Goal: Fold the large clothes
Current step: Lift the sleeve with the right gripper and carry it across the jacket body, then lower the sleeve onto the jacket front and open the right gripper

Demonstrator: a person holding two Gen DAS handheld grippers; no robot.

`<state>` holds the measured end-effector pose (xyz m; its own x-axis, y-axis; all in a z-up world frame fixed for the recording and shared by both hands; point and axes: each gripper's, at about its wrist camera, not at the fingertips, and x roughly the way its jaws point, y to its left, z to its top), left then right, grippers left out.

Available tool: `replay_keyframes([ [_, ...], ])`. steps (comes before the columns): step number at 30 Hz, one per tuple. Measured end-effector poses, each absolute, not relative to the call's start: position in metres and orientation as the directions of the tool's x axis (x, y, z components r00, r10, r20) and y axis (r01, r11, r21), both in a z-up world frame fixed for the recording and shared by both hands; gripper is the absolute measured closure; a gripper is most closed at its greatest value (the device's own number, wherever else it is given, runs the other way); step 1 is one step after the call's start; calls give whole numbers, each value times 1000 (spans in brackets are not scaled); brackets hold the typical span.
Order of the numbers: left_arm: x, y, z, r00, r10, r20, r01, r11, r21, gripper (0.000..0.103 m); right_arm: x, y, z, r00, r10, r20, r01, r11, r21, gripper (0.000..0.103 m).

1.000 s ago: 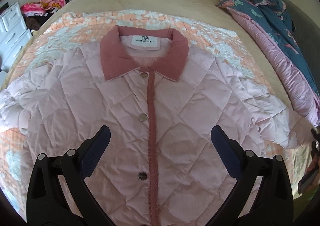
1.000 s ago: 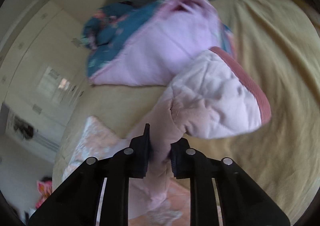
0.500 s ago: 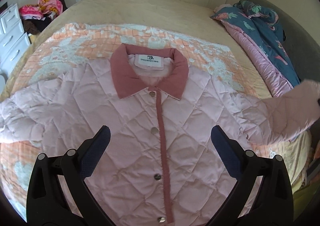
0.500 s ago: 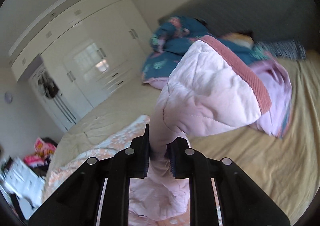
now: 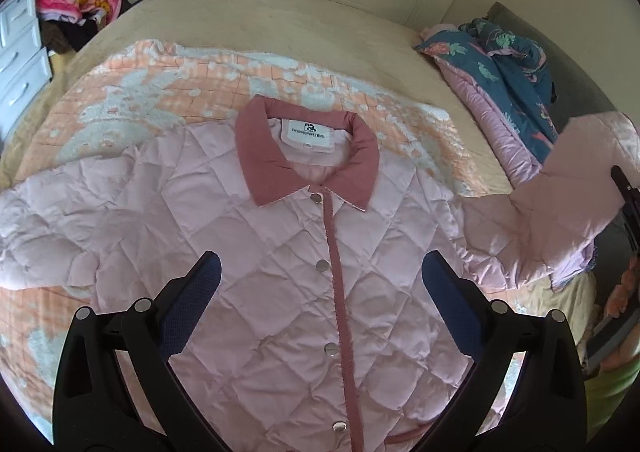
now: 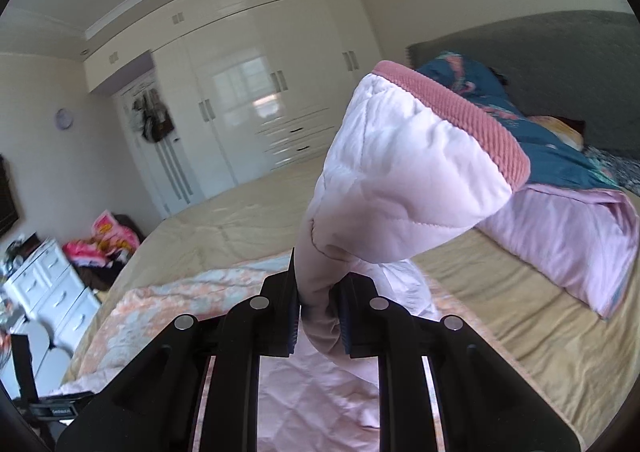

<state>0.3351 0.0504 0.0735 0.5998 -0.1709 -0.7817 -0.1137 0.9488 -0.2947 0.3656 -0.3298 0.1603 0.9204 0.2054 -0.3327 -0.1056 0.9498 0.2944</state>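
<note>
A pale pink quilted jacket (image 5: 280, 252) with a dark pink collar (image 5: 272, 164) lies face up and buttoned on an orange and white blanket (image 5: 160, 88) on the bed. My left gripper (image 5: 320, 280) hovers open and empty above the jacket's chest. My right gripper (image 6: 318, 312) is shut on the jacket's right sleeve (image 6: 400, 188) and holds it up in the air, with the ribbed pink cuff (image 6: 460, 120) pointing up. The raised sleeve also shows at the right of the left wrist view (image 5: 560, 204). The other sleeve (image 5: 36, 220) lies flat at the left.
A folded pink and teal duvet (image 5: 504, 68) lies along the bed's right side by a grey headboard (image 6: 560, 64). White drawers (image 5: 20, 60) and a pile of clothes (image 5: 80, 4) stand left of the bed. White wardrobes (image 6: 248, 100) line the far wall.
My right gripper has lifted the sleeve off the bed and swung it up and inward. The left gripper has drawn back a little, so more of the jacket shows.
</note>
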Motion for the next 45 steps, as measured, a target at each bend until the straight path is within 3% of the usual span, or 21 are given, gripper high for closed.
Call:
replay_keyframes([
  [14, 321, 110, 71, 651, -211, -729, -166, 898, -408, 9, 371, -222, 160, 874, 339, -349, -265, 933, 243, 88],
  [24, 313, 147, 59, 691, -243, -681, -218, 828, -517, 9, 376, -160, 124, 820, 421, -388, -369, 907, 204, 88],
  [45, 309, 178, 26, 708, -346, -616, -212, 727, -653, 9, 370, -42, -6, 638, 450, -625, -483, 866, 130, 87],
])
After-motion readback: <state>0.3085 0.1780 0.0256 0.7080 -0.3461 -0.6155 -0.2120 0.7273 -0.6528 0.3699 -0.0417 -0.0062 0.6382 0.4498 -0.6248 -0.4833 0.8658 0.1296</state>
